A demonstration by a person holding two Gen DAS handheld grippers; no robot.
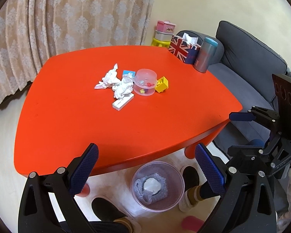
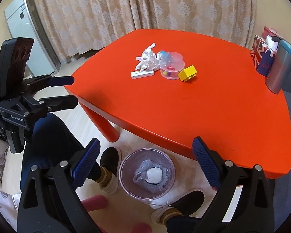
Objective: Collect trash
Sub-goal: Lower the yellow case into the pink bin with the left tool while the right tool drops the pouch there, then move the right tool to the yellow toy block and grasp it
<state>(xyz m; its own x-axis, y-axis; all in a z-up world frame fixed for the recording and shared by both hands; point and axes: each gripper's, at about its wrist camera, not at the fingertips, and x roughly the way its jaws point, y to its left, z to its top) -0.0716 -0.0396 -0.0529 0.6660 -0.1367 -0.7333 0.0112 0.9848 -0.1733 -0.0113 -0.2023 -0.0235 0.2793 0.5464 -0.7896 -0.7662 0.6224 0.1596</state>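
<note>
1. Two crumpled tissues [image 1: 114, 82] sit mid-bench among keepers — the trash to fetch, well apart from both claws.
2. Left claw [image 1: 145, 171] and right claw [image 2: 144, 167] both hang wide apart, holding nothing, over the bench's [image 1: 87, 132] near edge.
3. Best approach, I'd say: come down from above on one tissue and pinch its bulk, clear of the white stick [image 1: 123, 101] touching it and the clear tub [image 1: 145, 84] beside.
4. The bin [image 1: 158, 186] on the floor below holds a grey liner with one white wad in it — room for more.
5. The tub holds small coloured bits; the flag box [image 1: 183, 49] holds fresh tissues.
</note>
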